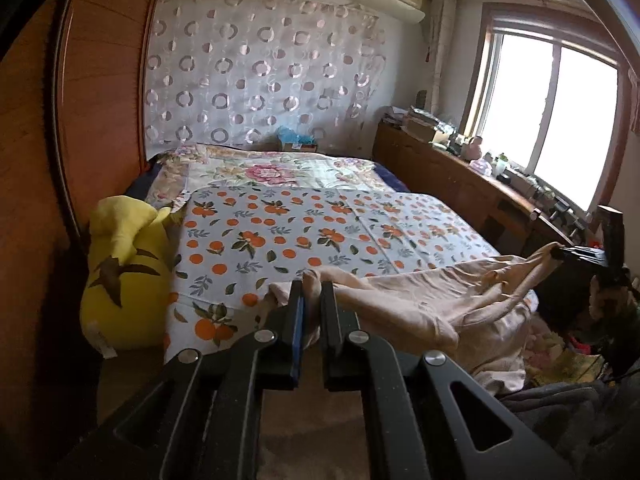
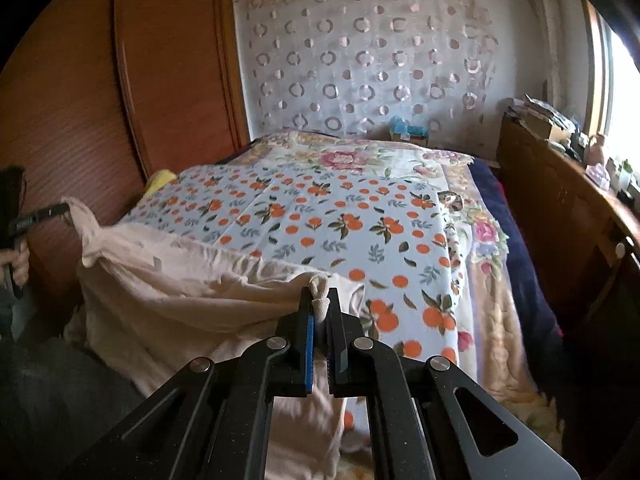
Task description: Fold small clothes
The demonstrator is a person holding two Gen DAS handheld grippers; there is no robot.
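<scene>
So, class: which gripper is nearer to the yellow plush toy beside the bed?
Left. The left gripper, shut on the beige garment, sits just right of the plush toy. The right gripper holds the garment's other end, farther along the bed's near edge.

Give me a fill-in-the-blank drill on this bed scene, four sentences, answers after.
1. Both grippers, left and right, are shut on the beige ____.
2. The sheet under the garment is printed with ____.
3. The yellow plush toy sits between the bed and the ____.
4. The wall behind the bed is covered by a curtain patterned with ____.

Missing words: garment; oranges; wardrobe; circles
</scene>
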